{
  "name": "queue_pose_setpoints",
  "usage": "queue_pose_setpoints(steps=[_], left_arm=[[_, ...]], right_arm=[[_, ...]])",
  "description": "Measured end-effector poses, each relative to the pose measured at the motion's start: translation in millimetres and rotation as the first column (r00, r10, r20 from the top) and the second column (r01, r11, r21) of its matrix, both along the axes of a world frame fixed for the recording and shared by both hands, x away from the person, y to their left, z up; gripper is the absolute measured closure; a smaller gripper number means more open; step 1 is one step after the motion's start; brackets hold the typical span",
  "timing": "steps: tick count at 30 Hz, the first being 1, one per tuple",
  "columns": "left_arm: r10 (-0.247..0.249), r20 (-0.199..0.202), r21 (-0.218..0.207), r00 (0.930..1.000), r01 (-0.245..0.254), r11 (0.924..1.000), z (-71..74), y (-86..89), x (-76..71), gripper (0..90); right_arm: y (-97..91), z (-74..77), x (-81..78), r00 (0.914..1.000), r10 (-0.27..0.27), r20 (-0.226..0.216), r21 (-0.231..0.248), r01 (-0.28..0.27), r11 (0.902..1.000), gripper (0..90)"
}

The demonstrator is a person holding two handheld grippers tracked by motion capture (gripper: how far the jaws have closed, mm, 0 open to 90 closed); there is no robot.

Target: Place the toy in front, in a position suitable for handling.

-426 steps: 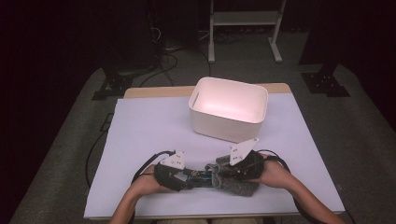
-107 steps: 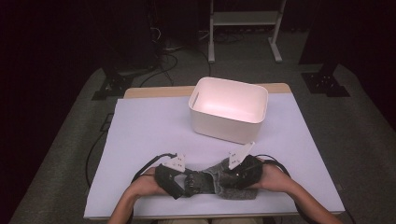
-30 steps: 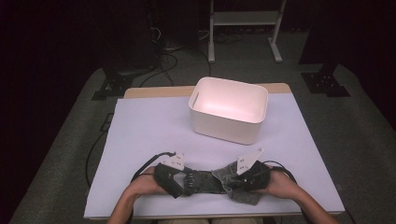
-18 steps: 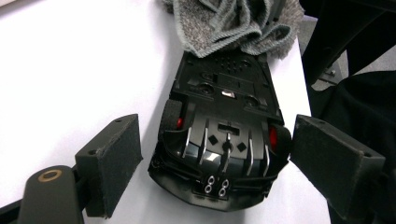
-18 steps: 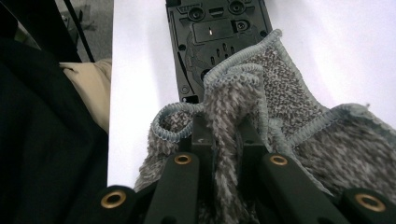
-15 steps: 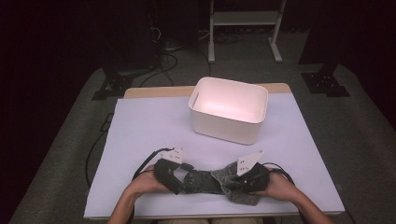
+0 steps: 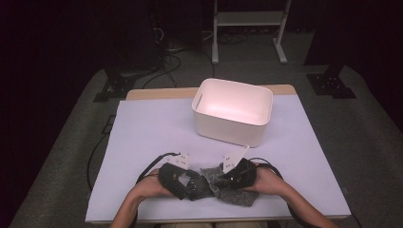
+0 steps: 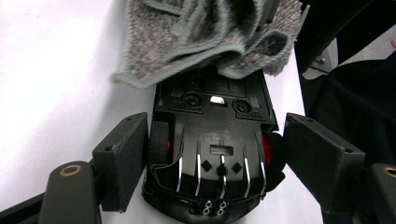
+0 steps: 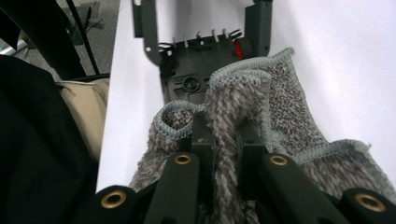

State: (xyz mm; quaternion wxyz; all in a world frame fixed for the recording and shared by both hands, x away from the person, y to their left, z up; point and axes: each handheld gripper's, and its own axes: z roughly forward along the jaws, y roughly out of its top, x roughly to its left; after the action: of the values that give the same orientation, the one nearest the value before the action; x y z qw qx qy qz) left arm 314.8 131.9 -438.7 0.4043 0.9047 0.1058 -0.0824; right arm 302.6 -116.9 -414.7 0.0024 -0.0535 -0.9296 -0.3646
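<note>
- Grey terry cloth is pinched in the closed right tool, bunched between its jaws and draped over one end of the black toy car. The car lies upside down on the white table, near the front edge, in front of the person.
- Left tool straddles the car. Its jaws have just been closing, but the left pad touches the wheel and the right pad stands a little apart, so I read the grip as loose. A wipe from the right could push the car out of that bracket or spin it.
- Cloth loops could snag on the ribs and screw posts of the car's underside. A tug might then drag the car along instead of cleaning it.
- Only a narrow fold of cloth sits in the right tool, so a hard pull may slip it free.
- Both things lie close to the front edge of the table, so a shove toward the person risks a fall.
- White bin stands well apart, so I see no hazard there.
</note>
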Motion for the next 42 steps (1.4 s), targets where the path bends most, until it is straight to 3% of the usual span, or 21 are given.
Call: queue_pose_setpoints(steps=[3,6,9,14,17,19,23,25,27,31,36,39,42], left_arm=[[0.013,-0.015,-0.020,0.9998,-0.014,0.9997,2.0,-0.1,0.8,23.3],[0.011,0.011,-0.002,0.9999,-0.011,0.9999,7.1,-4.1,-1.5,23.2],[0.012,0.008,0.014,0.9999,-0.012,0.9998,8.5,-5.2,-1.3,23.0],[0.028,-0.018,0.015,0.9995,-0.027,0.9995,10.0,-5.2,-0.6,22.5],[0.036,-0.023,-0.020,0.9991,-0.036,0.9992,12.6,-3.6,1.0,22.4],[0.059,-0.027,-0.017,0.9979,-0.059,0.9981,13.3,-2.0,3.3,22.4],[0.075,-0.029,0.050,0.9968,-0.074,0.9961,7.2,-1.6,3.6,22.5],[0.070,-0.053,0.056,0.9962,-0.067,0.9962,3.5,-2.4,3.0,23.5],[0.047,-0.047,0.052,0.9978,-0.044,0.9976,3.3,-3.5,1.6,29.4],[0.034,-0.028,0.060,0.9990,-0.032,0.9977,5.0,-5.6,0.1,30.6],[0.020,-0.013,0.058,0.9997,-0.019,0.9981,5.5,-6.5,-0.4,31.3],[0.022,-0.017,0.055,0.9996,-0.021,0.9983,5.1,-6.1,-0.1,31.3],[0.030,-0.031,0.041,0.9991,-0.029,0.9987,5.0,-5.1,1.8,31.1]], right_arm=[[-1.6,-1.6,3.4,0.9998,-0.008,-0.017,-0.003,0.008,1.0000,81.1],[-5.7,-6.1,0.2,0.9993,-0.019,-0.033,0.006,0.020,0.9998,81.1],[-11.3,-9.6,-3.6,0.9981,-0.037,-0.050,0.030,0.039,0.9988,81.3],[-13.7,-11.2,-9.2,0.9988,-0.036,-0.033,0.039,0.037,0.9985,81.5],[-12.4,-11.4,-12.0,0.9987,-0.025,-0.045,0.040,0.027,0.9988,81.8],[-10.7,-10.7,-14.5,0.9991,-0.017,-0.039,0.035,0.018,0.9992,81.8],[-11.6,-10.9,-14.2,0.9990,-0.026,-0.035,0.033,0.028,0.9991,81.8],[-11.6,-10.8,-14.0,0.9990,-0.024,-0.038,0.032,0.025,0.9992,81.8],[-9.7,-9.3,-15.2,0.9995,-0.014,-0.028,0.018,0.014,0.9997,81.7],[-5.4,-4.7,-16.6,0.9997,0.004,0.024,-0.017,-0.003,0.9998,81.7],[-6.7,1.6,-4.8,0.9980,-0.041,0.048,-0.005,0.041,0.9992,81.6],[-8.6,0.7,1.0,0.9983,-0.048,0.033,-0.008,0.048,0.9988,81.6],[-12.8,-4.4,-0.7,0.9993,-0.036,-0.009,0.003,0.036,0.9993,81.7]])
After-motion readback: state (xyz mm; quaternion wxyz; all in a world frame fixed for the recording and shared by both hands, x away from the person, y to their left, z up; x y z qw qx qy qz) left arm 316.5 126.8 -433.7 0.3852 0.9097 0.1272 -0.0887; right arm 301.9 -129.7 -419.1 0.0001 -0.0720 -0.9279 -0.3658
